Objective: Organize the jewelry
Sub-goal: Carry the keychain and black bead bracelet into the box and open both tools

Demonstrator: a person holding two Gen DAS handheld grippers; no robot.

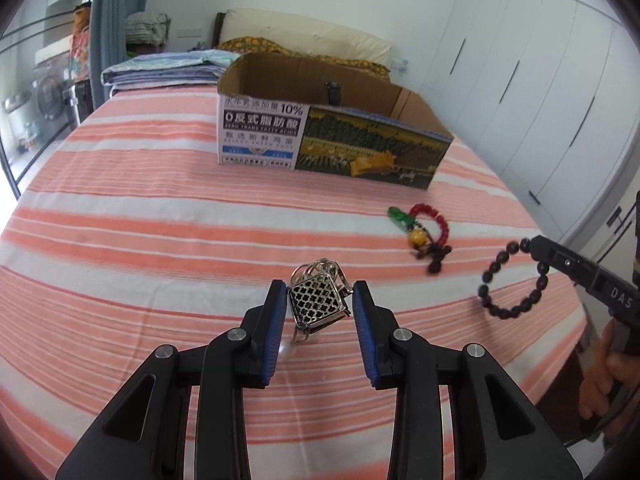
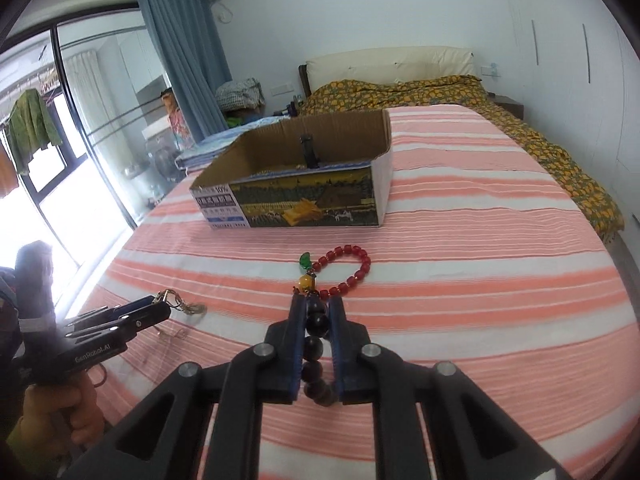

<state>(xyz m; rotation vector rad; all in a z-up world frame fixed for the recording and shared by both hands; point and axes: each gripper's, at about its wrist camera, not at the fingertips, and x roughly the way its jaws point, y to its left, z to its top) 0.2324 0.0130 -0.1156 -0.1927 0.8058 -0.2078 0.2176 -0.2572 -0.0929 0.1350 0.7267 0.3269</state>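
Between left tongs [image 1: 320,300], pendant [image 1: 318,306], dark bracelet [image 2: 316,340] clamped right

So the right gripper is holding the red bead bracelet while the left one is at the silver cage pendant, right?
Not quite. The right gripper is shut on the dark bead bracelet, as the right wrist view shows; the red bead bracelet lies on the bed. The left gripper is at the silver cage pendant.
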